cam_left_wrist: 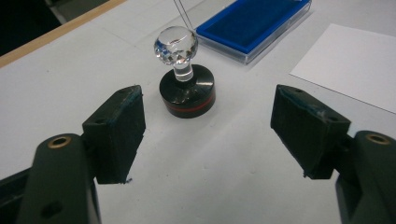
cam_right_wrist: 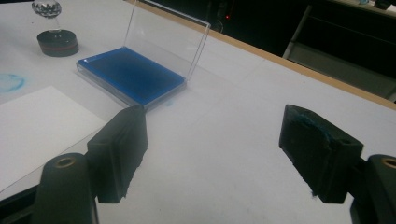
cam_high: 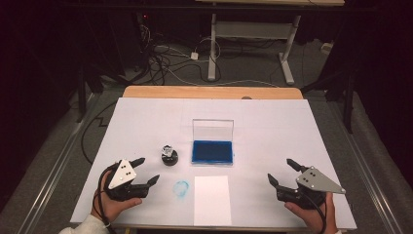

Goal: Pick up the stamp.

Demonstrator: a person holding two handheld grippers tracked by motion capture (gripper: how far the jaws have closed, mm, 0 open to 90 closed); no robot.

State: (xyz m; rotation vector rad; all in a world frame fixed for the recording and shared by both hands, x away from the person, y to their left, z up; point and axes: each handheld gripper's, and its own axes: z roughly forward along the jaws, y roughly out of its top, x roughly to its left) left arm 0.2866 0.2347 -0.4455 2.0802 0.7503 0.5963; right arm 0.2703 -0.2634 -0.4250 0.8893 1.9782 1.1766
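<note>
- My left hand-held gripper rests on the desk, jaws spread and empty, aimed at the stamp just ahead, ready to take its clear knob.
- My right hand-held gripper waits spread and empty, well apart.
- The ink pad lies open beside the stamp for inking.
- Count: one stamp, one ink pad, one paper sheet, one blue smudge.

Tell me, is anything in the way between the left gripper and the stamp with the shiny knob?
Nothing visible. The left gripper is open and faces the stamp across bare white table.
</note>
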